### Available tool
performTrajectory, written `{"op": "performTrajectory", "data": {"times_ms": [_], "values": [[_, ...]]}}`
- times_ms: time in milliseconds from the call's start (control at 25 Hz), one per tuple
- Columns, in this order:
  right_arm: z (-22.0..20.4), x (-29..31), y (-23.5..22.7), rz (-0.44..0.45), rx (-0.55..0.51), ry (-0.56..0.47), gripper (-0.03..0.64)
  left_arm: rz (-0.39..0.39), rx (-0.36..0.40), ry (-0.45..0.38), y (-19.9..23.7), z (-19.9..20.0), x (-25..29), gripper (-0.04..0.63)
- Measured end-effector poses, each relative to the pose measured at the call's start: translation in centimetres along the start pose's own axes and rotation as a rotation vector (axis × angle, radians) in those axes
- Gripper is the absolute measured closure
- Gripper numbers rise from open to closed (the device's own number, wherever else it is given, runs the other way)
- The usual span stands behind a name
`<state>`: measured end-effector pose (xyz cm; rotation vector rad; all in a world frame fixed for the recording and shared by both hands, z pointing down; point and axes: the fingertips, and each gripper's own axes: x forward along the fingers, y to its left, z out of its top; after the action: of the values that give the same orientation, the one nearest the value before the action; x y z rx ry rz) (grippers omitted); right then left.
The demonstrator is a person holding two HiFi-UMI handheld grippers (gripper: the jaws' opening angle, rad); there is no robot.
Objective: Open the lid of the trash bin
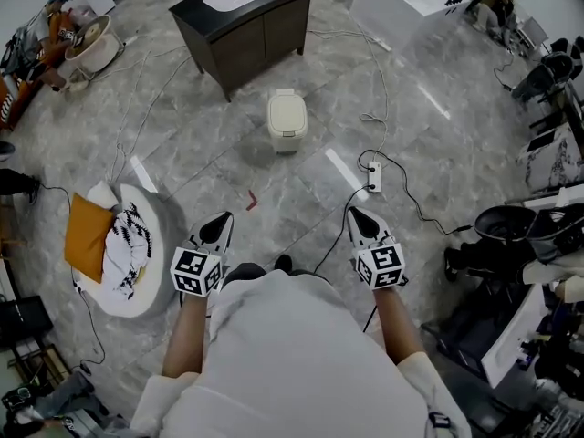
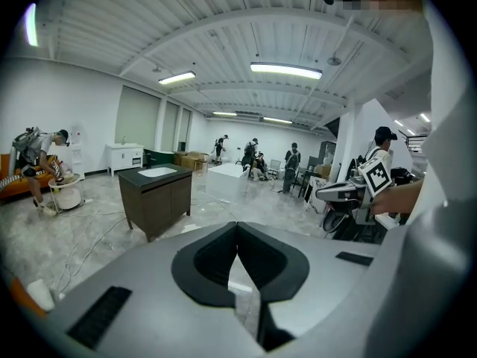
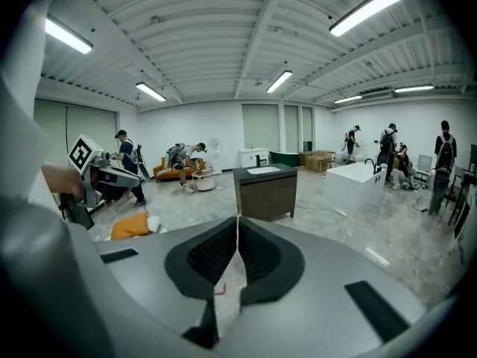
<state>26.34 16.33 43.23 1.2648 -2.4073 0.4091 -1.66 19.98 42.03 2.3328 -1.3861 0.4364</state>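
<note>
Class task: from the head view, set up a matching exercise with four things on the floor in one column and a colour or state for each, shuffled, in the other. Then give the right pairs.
Things
1. trash bin
2. vanity cabinet
3. cushion
4. power strip

Descriptions
A. orange
B. dark brown, white basin on top
C. white, with cables running from it
D. cream, lid shut

Pairs: 1-D, 2-B, 3-A, 4-C

L gripper & R gripper low at waist, fingers together, seemingly empty
</note>
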Motion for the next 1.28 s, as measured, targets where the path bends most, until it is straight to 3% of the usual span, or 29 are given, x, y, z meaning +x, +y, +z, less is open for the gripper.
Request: {"op": "performTrajectory", "data": {"times_ms": [560, 1280], "values": [[1.1, 2.8, -1.1, 0.002, -0.014, 0.028, 0.586, -0.015, -0.025, 0.004, 1.7, 1.0, 3.1, 0.578], [4.4, 10.0, -3.8, -0.085, -0.015, 0.126, 0.586, -0.114, -0.023, 0.057, 11.2, 4.0, 10.6, 0.578]]}}
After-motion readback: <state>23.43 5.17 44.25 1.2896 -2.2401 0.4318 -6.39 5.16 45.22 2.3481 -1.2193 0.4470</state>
